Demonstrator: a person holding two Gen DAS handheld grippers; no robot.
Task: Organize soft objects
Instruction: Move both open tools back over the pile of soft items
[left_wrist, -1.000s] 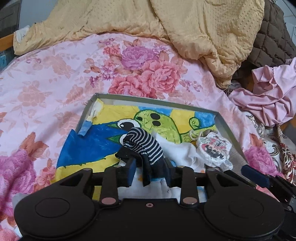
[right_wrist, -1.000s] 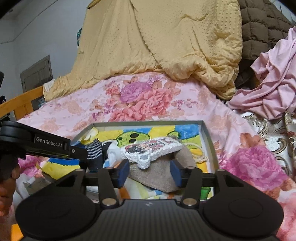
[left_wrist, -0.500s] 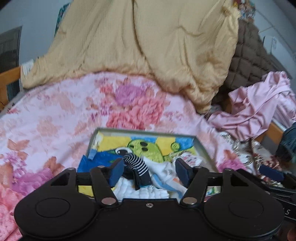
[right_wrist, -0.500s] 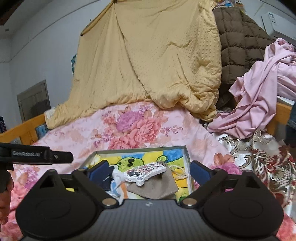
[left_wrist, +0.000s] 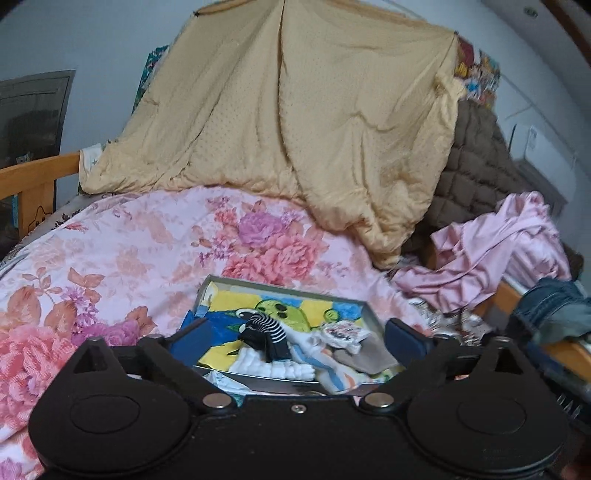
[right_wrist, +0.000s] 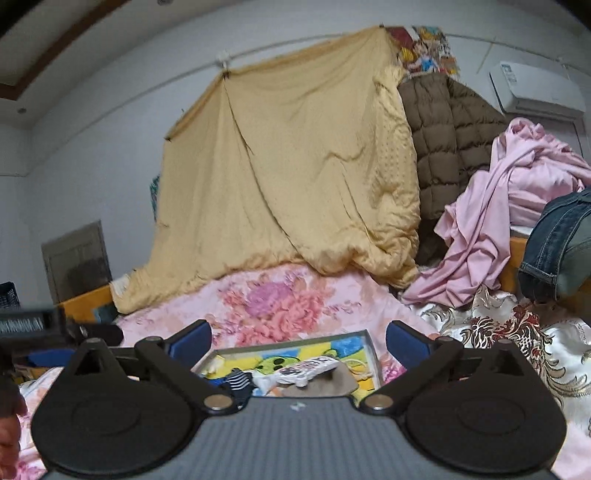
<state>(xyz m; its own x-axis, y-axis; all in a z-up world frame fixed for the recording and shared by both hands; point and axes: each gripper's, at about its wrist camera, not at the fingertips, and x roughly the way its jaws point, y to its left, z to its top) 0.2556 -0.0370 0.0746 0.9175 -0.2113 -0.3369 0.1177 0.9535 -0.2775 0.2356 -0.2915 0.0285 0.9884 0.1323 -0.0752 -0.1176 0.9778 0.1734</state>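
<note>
A shallow box (left_wrist: 288, 286) with a yellow, blue and green cartoon bottom lies on the floral bedspread (left_wrist: 122, 251). In it lie a black-and-white striped sock (left_wrist: 267, 332), white cloths (left_wrist: 273, 365), a crocheted patterned piece (left_wrist: 341, 332) and a grey-brown cloth (left_wrist: 369, 356). My left gripper (left_wrist: 295, 339) is open and empty, raised above and behind the box. My right gripper (right_wrist: 298, 338) is open and empty too, raised above the box (right_wrist: 371, 347); the sock (right_wrist: 238, 380) and crocheted piece (right_wrist: 308, 367) show below it.
A yellow quilt (left_wrist: 295, 122) hangs at the back. A brown padded jacket (right_wrist: 450, 140), pink cloth (right_wrist: 498, 221) and jeans (right_wrist: 554, 243) are piled at the right. A wooden bed rail (left_wrist: 33, 177) runs at the left. The left gripper shows in the right wrist view (right_wrist: 55, 328).
My left gripper let go of the striped sock, which now lies in the box. Both grippers opened wide, lifted and drew back from the box.
</note>
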